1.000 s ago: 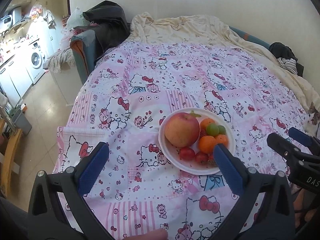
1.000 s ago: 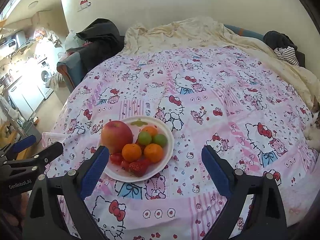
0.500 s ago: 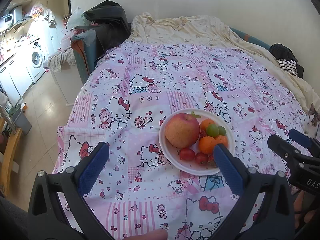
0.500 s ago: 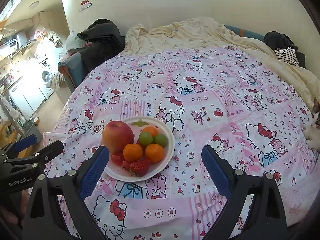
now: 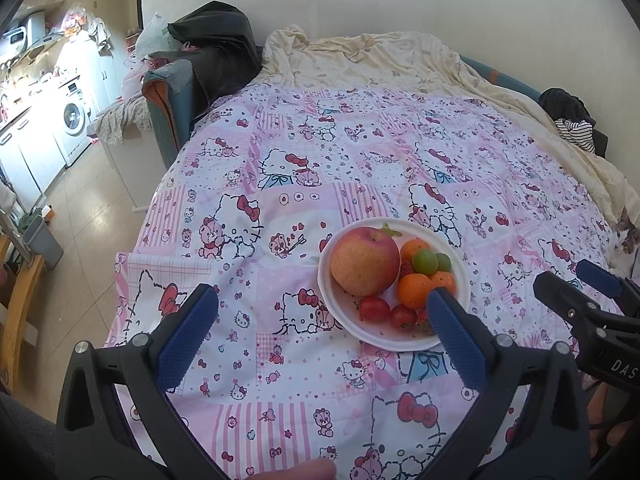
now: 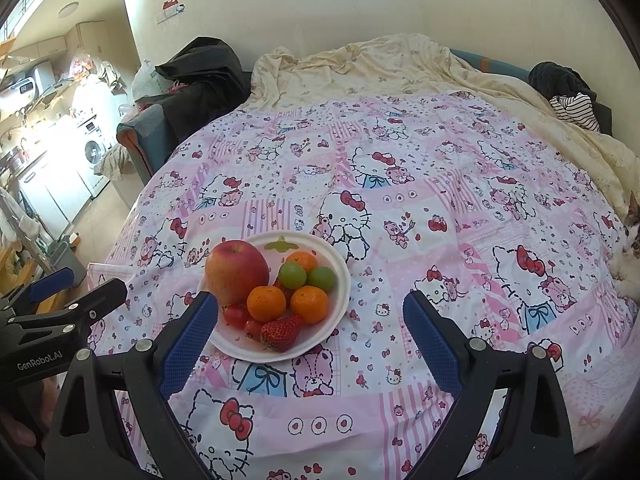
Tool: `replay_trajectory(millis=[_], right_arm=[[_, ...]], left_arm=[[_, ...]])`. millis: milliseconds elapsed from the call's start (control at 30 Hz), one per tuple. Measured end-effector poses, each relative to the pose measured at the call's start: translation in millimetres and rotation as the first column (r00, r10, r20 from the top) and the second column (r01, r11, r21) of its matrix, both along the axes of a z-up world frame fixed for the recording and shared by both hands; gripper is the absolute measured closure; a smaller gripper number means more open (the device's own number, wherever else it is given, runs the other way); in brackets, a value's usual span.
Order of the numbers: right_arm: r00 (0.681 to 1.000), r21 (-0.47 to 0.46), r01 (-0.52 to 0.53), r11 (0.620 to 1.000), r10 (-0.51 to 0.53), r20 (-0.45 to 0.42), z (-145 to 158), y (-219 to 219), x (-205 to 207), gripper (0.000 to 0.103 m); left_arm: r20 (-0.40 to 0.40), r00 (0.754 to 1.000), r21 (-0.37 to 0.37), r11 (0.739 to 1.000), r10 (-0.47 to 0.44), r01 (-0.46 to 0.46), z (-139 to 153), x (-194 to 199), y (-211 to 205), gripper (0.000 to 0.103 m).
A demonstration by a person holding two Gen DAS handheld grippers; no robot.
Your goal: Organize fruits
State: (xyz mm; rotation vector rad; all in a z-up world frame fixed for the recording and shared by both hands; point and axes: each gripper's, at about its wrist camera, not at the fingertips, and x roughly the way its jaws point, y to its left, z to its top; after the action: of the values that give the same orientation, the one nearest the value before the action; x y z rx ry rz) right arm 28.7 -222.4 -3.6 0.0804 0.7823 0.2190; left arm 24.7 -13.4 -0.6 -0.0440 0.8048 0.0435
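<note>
A white plate [image 5: 334,304] [image 6: 342,280] sits on the pink Hello Kitty bedspread [image 5: 320,168]. It holds a big red apple [image 5: 364,260] [image 6: 236,270], three oranges [image 6: 267,303], two green fruits [image 6: 293,275], small red tomatoes [image 5: 374,309] and a strawberry [image 6: 280,332]. My left gripper [image 5: 320,304] is open and empty, above the bedspread, just left of and in front of the plate. My right gripper [image 6: 310,306] is open and empty, in front of the plate. Each gripper shows in the other's view.
A cream blanket [image 5: 380,60] covers the bed's far end. Dark clothes [image 5: 216,52] lie on a chair at the left. Striped clothes [image 6: 576,108] lie at the far right. A cat [image 6: 630,240] sits at the right edge. Floor and washing machine [image 5: 74,120] are on the left.
Both views have drifted very slightly; the plate and fruit have not moved. Both grippers stay open.
</note>
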Motion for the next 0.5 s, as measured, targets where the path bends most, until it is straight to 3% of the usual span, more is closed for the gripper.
replay_trajectory(millis=[500], right_arm=[[1.000, 0.010, -0.010, 1.000, 0.010, -0.014, -1.4, -0.9, 1.5, 0.007]], left_arm=[[0.004, 1.000, -0.001, 1.000, 0.012, -0.012, 2.6, -1.3, -1.1, 0.000]])
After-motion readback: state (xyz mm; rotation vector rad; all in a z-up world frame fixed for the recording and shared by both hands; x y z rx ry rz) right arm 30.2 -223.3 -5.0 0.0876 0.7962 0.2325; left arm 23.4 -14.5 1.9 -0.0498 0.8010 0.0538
